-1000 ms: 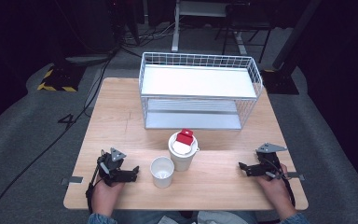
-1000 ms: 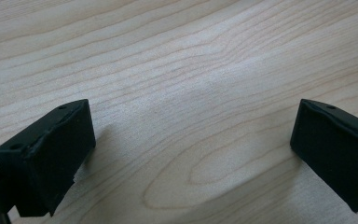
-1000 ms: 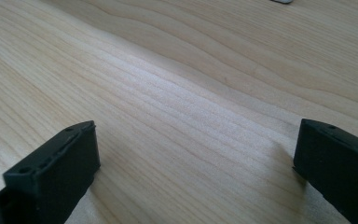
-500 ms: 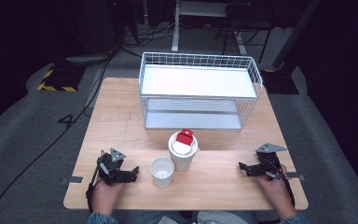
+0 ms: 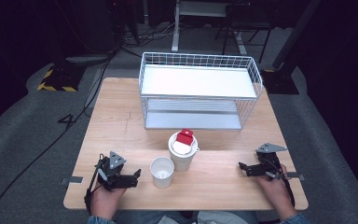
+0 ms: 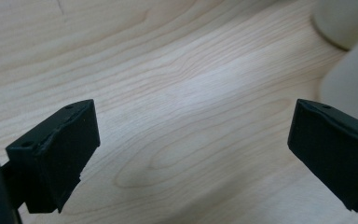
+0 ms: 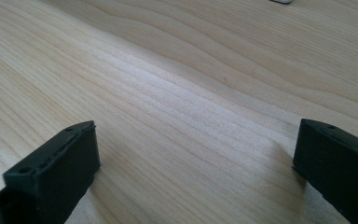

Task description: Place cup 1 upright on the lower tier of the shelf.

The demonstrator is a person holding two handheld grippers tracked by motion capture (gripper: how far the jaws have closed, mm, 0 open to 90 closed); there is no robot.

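No change over the last second: both claws, left and right, rest released on the table, open cup at 3 o'clock of the left; nothing begun.

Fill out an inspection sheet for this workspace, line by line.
Surface: wooden table, bare light wood grain.
Job's things: open white paper cup at front centre; taller lidded cup touching it behind, a red-and-white item on its lid; white wire shelf rack at the back, both tiers bare.
Clutter: nothing seen.
Grippers: left gripper low over the table beside the open cup, jaws wide apart; right gripper near the right edge, jaws wide apart, nothing held.
Cables: black cable trailing over the floor at left.
Surroundings: grey carpet, hazard-striped plate.
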